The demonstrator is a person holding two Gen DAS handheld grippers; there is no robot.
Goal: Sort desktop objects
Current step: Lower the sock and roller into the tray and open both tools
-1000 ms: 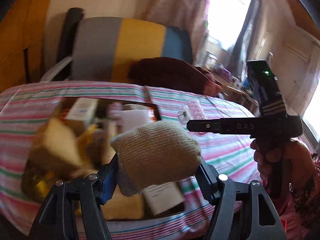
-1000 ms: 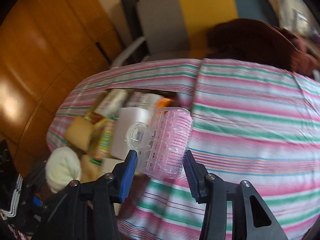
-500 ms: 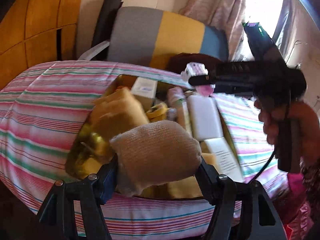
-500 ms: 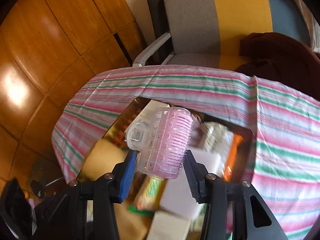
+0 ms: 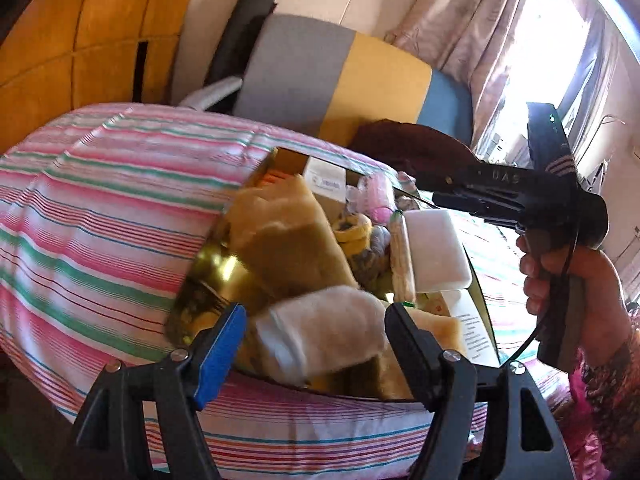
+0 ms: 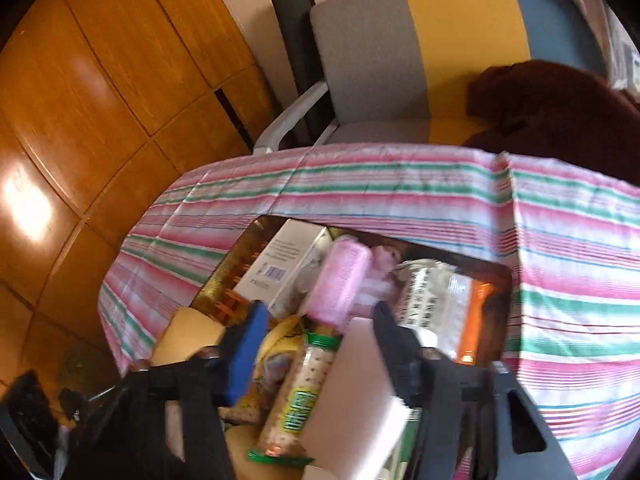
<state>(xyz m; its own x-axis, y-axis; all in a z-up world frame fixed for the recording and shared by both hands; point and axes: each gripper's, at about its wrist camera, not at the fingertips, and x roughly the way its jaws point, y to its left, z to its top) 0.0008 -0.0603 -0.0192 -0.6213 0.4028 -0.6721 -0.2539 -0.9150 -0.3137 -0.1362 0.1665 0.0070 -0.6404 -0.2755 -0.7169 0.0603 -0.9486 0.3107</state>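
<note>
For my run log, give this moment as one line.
task: sort desktop objects | left tool: opening, beige sock loose between jaws, above gold box | right tool: closing, holding nothing | pink roller: lying in box

A table covered by a striped cloth (image 6: 420,184) of pink, white and green bands carries the things. Directly on the cloth sits a shallow gold tray (image 5: 208,276), dark-rimmed, near the table's edge. The tray is heaped: a tan folded cloth (image 5: 288,240), a white box (image 6: 280,260), a white block (image 5: 434,248), a pink roller (image 6: 340,280), a printed foil packet (image 6: 432,292) and a narrow pack of biscuits (image 6: 300,384) lie crowded against one another. The cloth around the tray is creased.
</note>
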